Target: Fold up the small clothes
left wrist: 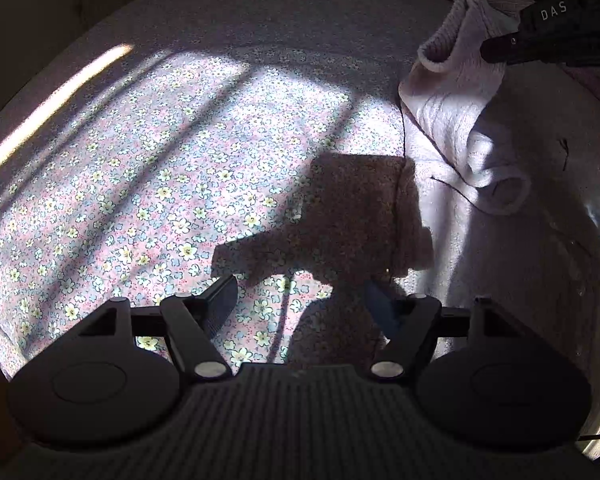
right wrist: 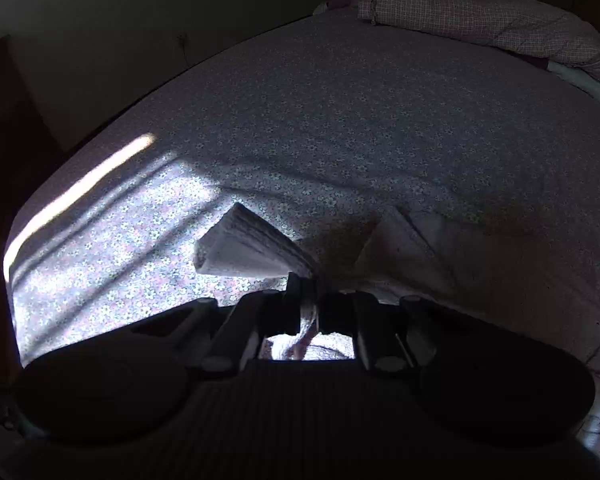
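A small pale pink knitted garment (left wrist: pixel 456 120) lies on the flowered bedsheet (left wrist: pixel 160 184) at the right of the left wrist view, one sleeve cuff (left wrist: pixel 508 192) curled open. My right gripper (left wrist: pixel 500 46) enters from the upper right there, shut on the garment's ribbed edge and lifting it. In the right wrist view the right gripper (right wrist: pixel 309 300) is shut on that fabric, with the ribbed cuff (right wrist: pixel 252 248) fanning out to the left above the sheet. My left gripper (left wrist: pixel 300 300) is open and empty, low over the sheet, left of the garment.
The bed's left edge (left wrist: pixel 56 96) shows as a sunlit strip with dark floor beyond. A checked quilt (right wrist: pixel 480 12) is heaped at the far right of the bed. Sunlight and hard shadows cross the sheet.
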`<act>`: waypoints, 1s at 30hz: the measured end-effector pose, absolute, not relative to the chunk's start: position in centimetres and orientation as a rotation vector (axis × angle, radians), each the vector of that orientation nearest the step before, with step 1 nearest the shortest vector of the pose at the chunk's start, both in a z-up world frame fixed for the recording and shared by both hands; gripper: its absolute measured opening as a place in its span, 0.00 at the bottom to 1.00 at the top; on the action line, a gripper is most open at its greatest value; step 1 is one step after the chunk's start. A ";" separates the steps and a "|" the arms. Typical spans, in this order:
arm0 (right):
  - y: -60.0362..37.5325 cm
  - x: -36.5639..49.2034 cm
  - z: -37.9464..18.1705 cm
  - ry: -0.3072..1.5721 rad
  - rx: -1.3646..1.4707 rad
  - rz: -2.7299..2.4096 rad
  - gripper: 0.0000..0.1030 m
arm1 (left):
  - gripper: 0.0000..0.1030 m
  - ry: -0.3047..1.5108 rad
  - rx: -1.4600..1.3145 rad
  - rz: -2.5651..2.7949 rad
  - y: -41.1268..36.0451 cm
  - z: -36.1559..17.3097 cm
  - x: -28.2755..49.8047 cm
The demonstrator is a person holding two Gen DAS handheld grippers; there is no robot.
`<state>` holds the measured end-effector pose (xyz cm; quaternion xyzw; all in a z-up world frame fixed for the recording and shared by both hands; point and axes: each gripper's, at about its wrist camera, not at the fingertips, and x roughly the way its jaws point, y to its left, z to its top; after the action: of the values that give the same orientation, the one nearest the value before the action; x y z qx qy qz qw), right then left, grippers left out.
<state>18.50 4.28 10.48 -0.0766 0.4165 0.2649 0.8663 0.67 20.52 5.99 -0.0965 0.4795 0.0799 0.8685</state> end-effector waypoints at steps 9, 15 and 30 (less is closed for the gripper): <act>-8.4 18.3 15.5 0.760 -0.034 0.356 0.10 | 0.74 0.944 -0.109 0.096 16.2 8.0 5.1; -18.0 16.9 14.3 0.751 0.101 0.203 0.10 | 0.74 0.927 -0.068 0.068 12.9 8.1 9.3; -31.6 12.0 1.4 0.957 0.476 0.034 0.23 | 0.74 0.952 0.014 0.126 8.7 4.7 17.6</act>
<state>11.99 -31.58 1.39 0.2269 0.4560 0.0163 0.8604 17.63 8.66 4.66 0.0069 0.4580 0.0606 0.8868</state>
